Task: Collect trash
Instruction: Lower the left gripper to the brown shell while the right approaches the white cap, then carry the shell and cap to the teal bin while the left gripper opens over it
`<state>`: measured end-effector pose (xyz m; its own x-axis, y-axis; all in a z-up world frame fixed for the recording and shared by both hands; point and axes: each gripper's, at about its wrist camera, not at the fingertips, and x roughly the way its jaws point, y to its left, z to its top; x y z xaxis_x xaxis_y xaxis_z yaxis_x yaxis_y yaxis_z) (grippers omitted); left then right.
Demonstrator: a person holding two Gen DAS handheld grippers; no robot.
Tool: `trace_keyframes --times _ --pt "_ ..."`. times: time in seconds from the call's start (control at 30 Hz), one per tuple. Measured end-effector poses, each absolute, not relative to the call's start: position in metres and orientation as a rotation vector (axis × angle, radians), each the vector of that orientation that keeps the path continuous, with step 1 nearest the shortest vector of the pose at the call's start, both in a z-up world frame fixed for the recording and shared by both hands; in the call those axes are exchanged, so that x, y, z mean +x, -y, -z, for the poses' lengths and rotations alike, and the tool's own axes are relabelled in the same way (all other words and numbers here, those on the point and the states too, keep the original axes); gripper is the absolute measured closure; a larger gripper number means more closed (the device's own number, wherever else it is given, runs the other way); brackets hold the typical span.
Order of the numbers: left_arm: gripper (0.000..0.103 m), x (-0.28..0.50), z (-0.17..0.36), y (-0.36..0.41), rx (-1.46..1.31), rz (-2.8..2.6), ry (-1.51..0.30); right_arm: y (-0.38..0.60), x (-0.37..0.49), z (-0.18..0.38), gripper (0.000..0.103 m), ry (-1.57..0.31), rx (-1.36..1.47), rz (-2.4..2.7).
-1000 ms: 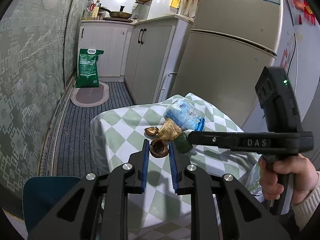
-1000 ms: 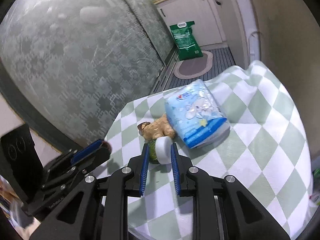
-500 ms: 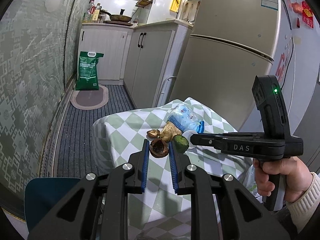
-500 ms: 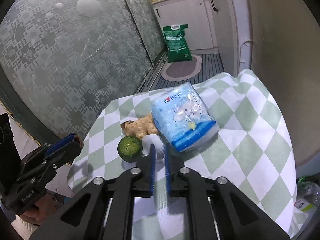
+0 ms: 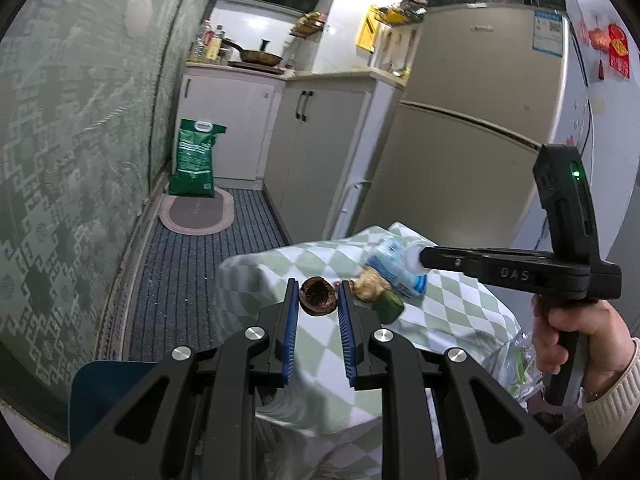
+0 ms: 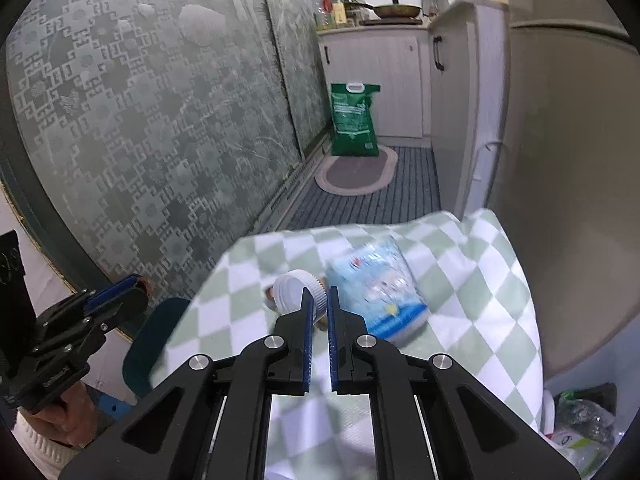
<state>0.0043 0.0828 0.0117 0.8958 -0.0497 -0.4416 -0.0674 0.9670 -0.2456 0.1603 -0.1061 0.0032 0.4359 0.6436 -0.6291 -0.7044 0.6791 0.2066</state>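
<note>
The left gripper (image 5: 318, 304) is clamping a brown nut shell (image 5: 318, 301) between its blue pads, held up off the checkered tablecloth (image 5: 452, 312). The right gripper (image 6: 319, 304) is pinching a white bottle cap (image 6: 298, 290) by its ribbed rim, jaws drawn close together, the cap raised above the cloth. On the table, a blue snack packet (image 6: 376, 294) is lying at the cap's 3 o'clock. In the left view, a piece of ginger (image 5: 370, 286) and a green lime half (image 5: 388, 307) are resting touching one another at the shell's 3 o'clock. A bag of rubbish (image 6: 580, 420) is sitting at 5 o'clock in the right view.
</note>
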Motion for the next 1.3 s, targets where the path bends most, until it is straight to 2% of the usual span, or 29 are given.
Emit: trace_keyframes --times 0.53,1.2,1.3 --pt "0.082 -0.038 0.006 -0.151 -0.278 -0.148 -0.545 0.032 0.124 -0.023 0.097 -0.721 -0.134 -0.977" --pt "0.081 -0.044 0.081 -0.198 -0.267 -0.241 -0.886 -0.057 0.072 -0.009 0.097 -0.804 -0.316 -1.094" --pt "0.078 -0.043 0.087 -0.199 -0.263 -0.239 -0.912 -0.065 0.070 -0.001 0.097 -0.837 -0.346 -1.077"
